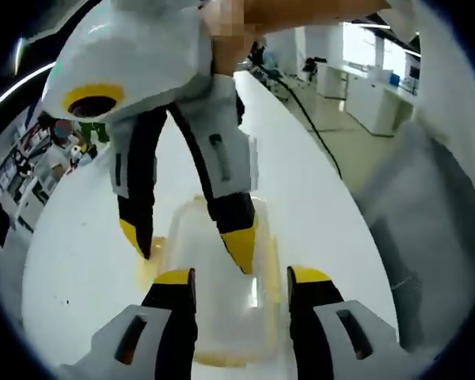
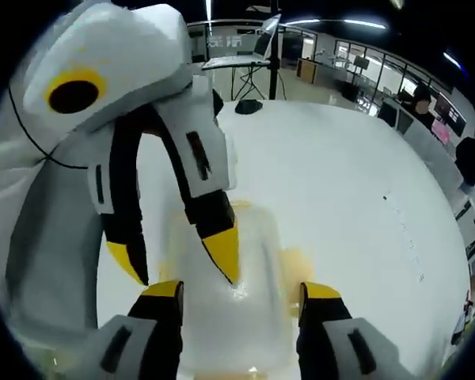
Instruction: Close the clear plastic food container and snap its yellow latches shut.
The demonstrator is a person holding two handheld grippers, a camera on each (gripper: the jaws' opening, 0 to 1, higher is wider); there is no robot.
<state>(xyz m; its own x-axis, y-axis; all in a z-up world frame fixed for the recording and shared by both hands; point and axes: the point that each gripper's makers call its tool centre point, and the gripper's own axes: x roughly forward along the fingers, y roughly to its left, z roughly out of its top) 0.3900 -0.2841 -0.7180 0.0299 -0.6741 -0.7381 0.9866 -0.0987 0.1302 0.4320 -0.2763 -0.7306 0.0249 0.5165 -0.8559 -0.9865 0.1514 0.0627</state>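
While grippers [image 1: 241, 286] straddle container [image 1: 222, 317]

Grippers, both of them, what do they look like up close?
Both match: the left gripper and right gripper have white moulded shells, black inner jaws ending in yellow tips, and dark slots in the shells. A thin black cable trails by the left gripper's body.

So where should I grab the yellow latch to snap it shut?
Push on the yellow latch at its loose outer edge, coming from that side of the container. It looks like a flat flap sticking out beside the wall, so pressing inward should probably click it.
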